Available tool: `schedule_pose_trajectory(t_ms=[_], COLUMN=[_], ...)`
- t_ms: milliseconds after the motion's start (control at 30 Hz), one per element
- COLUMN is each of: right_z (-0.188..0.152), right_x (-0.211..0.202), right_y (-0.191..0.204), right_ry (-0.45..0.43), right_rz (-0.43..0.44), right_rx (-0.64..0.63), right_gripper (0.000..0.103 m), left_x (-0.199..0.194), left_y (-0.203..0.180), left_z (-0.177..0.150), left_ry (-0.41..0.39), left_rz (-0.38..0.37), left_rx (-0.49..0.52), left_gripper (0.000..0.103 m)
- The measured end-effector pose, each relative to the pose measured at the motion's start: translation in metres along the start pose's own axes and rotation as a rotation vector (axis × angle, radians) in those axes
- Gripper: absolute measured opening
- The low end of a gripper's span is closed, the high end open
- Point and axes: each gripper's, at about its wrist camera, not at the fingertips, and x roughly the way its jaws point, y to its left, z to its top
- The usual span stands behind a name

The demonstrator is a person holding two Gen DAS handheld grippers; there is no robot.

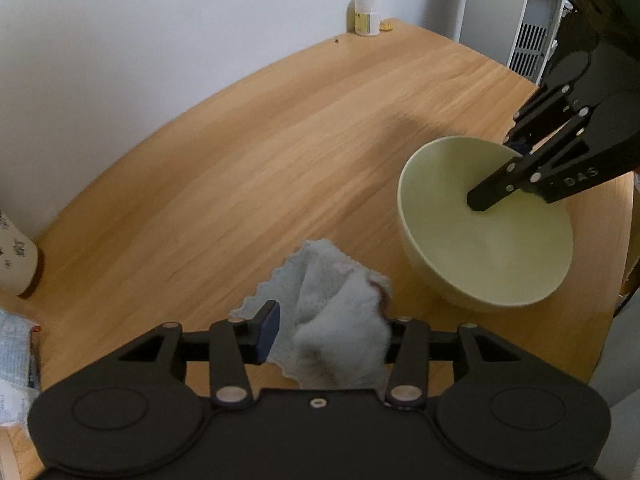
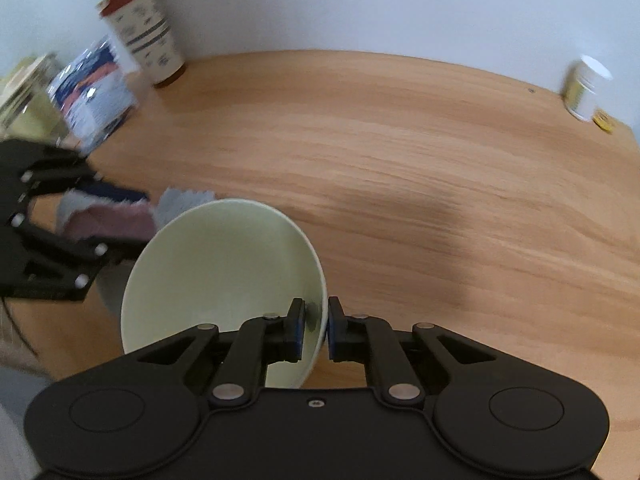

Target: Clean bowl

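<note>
A pale green bowl (image 1: pixel 484 236) is tilted above the wooden table (image 1: pixel 280 140), its inside facing my left gripper. My right gripper (image 2: pixel 316 326) is shut on the bowl (image 2: pixel 224 272), one finger inside the rim and one outside. In the left wrist view that right gripper (image 1: pixel 496 182) reaches in from the upper right. My left gripper (image 1: pixel 328 332) is shut on a crumpled light grey cloth (image 1: pixel 336 320) with a pinkish stain, just left of the bowl. The right wrist view shows the cloth (image 2: pixel 112 216) and left gripper (image 2: pixel 60 220) at the left, close beside the bowl's rim.
A white pill bottle (image 1: pixel 367 14) stands at the table's far edge by the wall. A patterned paper cup (image 2: pixel 144 32), a blue-and-white packet (image 2: pixel 94 96) and a glass jar (image 2: pixel 24 92) crowd the left end. The table edge (image 1: pixel 616 280) runs close behind the bowl.
</note>
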Motion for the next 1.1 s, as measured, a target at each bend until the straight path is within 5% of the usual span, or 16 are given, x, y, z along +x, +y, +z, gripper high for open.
schedule_pose_trajectory(t_ms=[333,633,900,1100], right_z=[0.024,0.049,0.071,0.073], right_x=[0.010,0.023,0.045,0.048], right_y=[-0.002,0.007,0.013,0.014], right_ry=[0.061,0.138,0.330,0.345], right_rz=[0.100,0.204,0.265,0.329], right_rx=[-0.206,-0.423,-0.566,-0.530], right_gripper=[0.033,0.039,0.039,0.029], left_x=[0.012,0.009,0.003,0.002], left_y=[0.007,0.009,0.003,0.017], left_z=[-0.009,-0.013,-0.014,-0.016], left_ry=[0.023,-0.010,-0.039,-0.050], left_rz=[-0.047,-0.063,-0.019,-0.031], left_rx=[-0.068,-0.105,-0.121,-0.286], left_gripper=[0.044,0.024,0.016,0.015])
